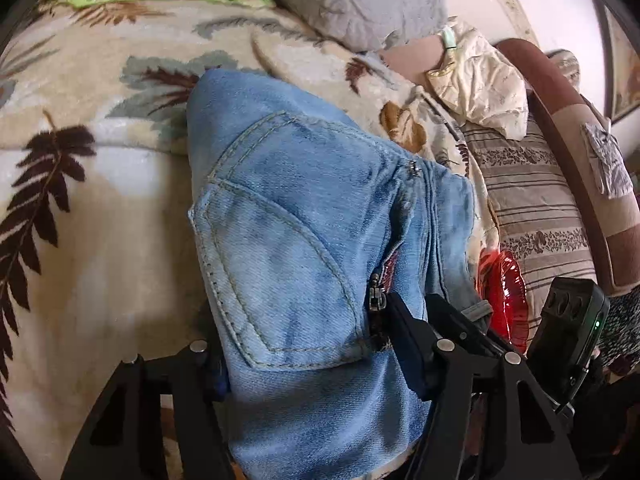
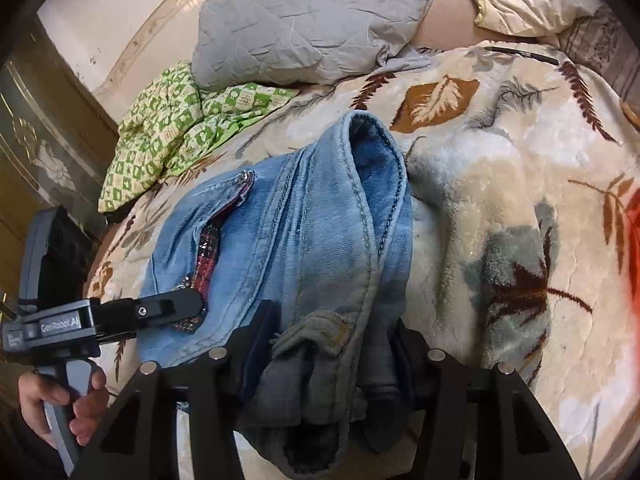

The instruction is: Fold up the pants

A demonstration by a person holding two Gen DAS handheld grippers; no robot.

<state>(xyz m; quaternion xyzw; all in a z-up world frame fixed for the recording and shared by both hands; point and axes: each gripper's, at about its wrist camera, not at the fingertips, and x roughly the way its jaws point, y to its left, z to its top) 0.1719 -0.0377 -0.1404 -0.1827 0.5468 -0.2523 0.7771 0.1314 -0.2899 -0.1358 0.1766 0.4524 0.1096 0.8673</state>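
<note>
Light blue jeans (image 1: 304,232) lie folded in a bundle on a leaf-patterned blanket (image 1: 92,208). In the left wrist view a back pocket faces up and a zipper pull (image 1: 378,300) hangs at the edge. My left gripper (image 1: 308,364) is shut on the near end of the bundle. It also shows in the right wrist view (image 2: 192,304), gripping the left edge by the plaid-lined zipper opening. My right gripper (image 2: 328,344) is shut on the jeans (image 2: 304,240) at the bunched grey-lined end, with the waistband lying away from me.
A grey quilted pillow (image 2: 312,16), a green checked cloth (image 2: 168,132) and a cream garment (image 1: 480,84) lie at the back. A red shiny object (image 1: 504,292), a striped cushion (image 1: 532,216) and a brown armrest (image 1: 560,128) are on the right in the left wrist view.
</note>
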